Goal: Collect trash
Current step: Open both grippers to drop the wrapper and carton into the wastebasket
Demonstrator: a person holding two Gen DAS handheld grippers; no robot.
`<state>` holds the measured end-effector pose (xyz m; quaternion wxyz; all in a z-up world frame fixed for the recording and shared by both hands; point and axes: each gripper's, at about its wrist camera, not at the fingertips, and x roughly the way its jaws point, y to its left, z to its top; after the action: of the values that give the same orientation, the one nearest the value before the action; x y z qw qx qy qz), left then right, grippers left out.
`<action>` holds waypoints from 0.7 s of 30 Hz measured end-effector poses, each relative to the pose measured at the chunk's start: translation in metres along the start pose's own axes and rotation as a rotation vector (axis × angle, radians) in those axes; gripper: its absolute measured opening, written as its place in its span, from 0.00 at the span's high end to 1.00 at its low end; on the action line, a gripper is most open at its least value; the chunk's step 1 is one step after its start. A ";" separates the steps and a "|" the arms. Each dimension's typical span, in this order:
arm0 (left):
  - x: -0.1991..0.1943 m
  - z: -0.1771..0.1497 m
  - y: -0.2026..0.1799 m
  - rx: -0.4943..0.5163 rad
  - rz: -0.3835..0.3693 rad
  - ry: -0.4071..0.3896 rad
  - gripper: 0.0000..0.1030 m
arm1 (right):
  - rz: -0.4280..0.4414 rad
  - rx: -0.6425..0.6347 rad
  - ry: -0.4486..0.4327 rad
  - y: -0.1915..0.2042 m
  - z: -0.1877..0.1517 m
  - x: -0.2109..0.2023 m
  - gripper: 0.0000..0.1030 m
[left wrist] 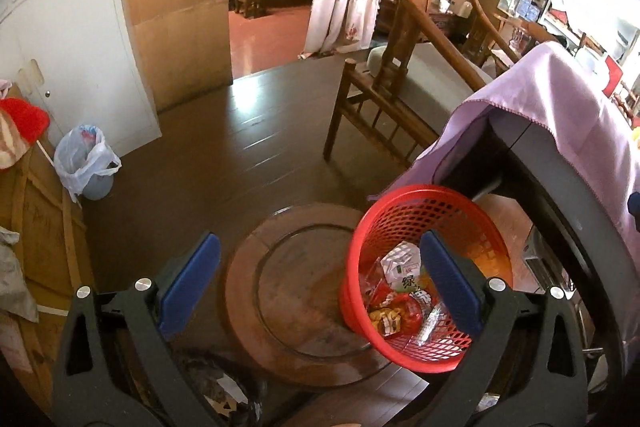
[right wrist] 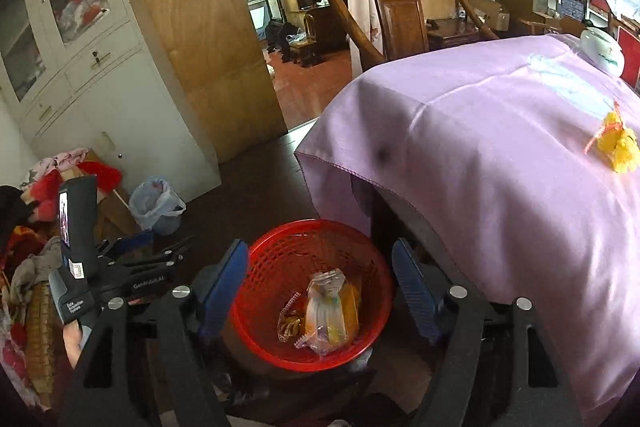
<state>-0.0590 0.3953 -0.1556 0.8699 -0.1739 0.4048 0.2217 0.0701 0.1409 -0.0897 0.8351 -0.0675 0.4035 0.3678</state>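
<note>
A red mesh basket stands on a round wooden stool beside a table draped in purple cloth. Several snack wrappers lie inside it. My left gripper hangs open wide above the stool, its right finger over the basket. My right gripper is open above the basket, nothing pressed between its pads. Below it, a clear plastic wrapper lies in the basket. A yellow scrap sits on the purple cloth at the right.
A wooden armchair stands behind the table. A small bin lined with a plastic bag sits by the white cabinet. Clothes and boxes pile up on the left. A white object rests at the table's far end.
</note>
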 end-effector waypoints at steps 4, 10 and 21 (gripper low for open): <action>-0.003 -0.002 -0.007 0.005 -0.020 -0.001 0.06 | -0.025 0.018 -0.008 -0.010 -0.002 -0.007 0.29; -0.019 0.001 -0.029 0.050 -0.039 -0.032 0.06 | -0.050 0.035 -0.055 -0.019 -0.011 -0.035 0.27; -0.078 0.005 -0.094 0.194 -0.090 -0.148 0.07 | -0.108 0.103 -0.208 -0.051 -0.034 -0.120 0.21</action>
<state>-0.0508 0.2995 -0.0802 0.9192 -0.0902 0.3510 0.1542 0.0345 0.0230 -0.0346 0.8933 -0.0076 0.3290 0.3061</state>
